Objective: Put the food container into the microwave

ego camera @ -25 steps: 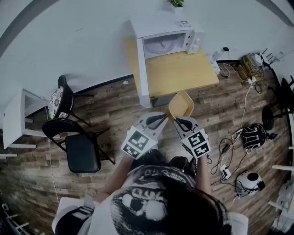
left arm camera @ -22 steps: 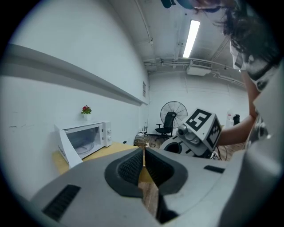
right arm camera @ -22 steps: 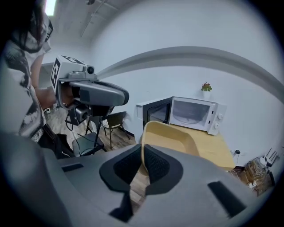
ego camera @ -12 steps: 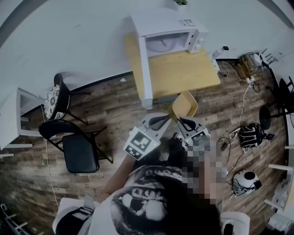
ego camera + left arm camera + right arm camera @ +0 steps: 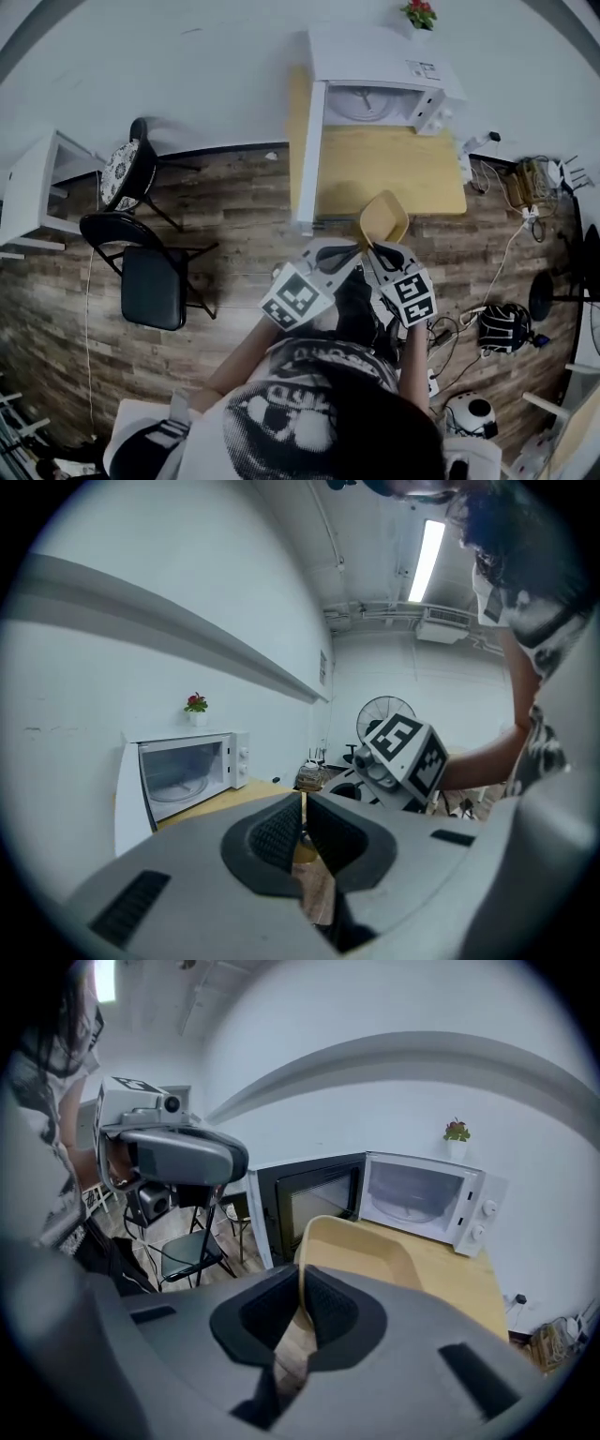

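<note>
The food container (image 5: 382, 219) hangs just short of the tabletop's (image 5: 394, 178) near edge in the head view, with the microwave (image 5: 384, 80) at the far edge, door (image 5: 307, 155) open. In the left gripper view, the left gripper (image 5: 303, 827) pinches its rim. In the right gripper view, the right gripper (image 5: 303, 1302) clamps its wall. This looks like the carrying step; next it must travel level across the table into the cavity.

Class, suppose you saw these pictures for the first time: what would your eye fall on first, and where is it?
A tan rounded food container stands out, clamped by its rim in the right tongs in front of the person. Beyond it, a white microwave sits with its door swung open at the back of a light wooden table against the wall.
</note>
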The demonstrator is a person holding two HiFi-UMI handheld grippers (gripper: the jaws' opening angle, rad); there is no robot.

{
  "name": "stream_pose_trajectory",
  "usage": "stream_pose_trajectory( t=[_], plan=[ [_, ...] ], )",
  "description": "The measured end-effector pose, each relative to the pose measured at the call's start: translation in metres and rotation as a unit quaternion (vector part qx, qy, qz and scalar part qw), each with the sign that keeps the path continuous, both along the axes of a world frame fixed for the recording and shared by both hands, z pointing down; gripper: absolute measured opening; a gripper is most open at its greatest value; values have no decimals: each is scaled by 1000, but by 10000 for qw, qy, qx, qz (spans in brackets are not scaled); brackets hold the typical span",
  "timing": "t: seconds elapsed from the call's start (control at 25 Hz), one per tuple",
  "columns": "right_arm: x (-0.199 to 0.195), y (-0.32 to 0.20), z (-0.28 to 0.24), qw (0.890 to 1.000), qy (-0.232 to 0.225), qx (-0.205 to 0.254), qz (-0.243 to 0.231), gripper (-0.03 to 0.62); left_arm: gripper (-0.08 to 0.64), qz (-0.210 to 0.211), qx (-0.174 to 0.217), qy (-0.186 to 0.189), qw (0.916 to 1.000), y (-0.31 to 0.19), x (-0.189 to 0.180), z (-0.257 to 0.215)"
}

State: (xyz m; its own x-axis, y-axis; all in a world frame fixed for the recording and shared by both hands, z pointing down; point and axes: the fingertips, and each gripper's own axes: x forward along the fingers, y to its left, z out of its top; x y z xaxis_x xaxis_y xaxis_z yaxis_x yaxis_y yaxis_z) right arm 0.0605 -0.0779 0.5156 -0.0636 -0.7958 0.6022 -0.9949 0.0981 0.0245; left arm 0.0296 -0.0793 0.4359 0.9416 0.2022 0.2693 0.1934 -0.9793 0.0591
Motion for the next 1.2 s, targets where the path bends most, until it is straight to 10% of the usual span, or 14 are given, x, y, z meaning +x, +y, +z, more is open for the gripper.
stream_pose_trajectory(
  t=[0.48, 1.2],
  plan=[
    [119, -43, 1, 9922, -77, -15, -1247, 26, 12, -1319, -34, -123, 9912, -35, 117, 6],
    [179, -88, 8, 9747, -161, 182, -2223, 26, 12, -2621, 248, -540, 9632, -76, 146, 11]
  ],
)
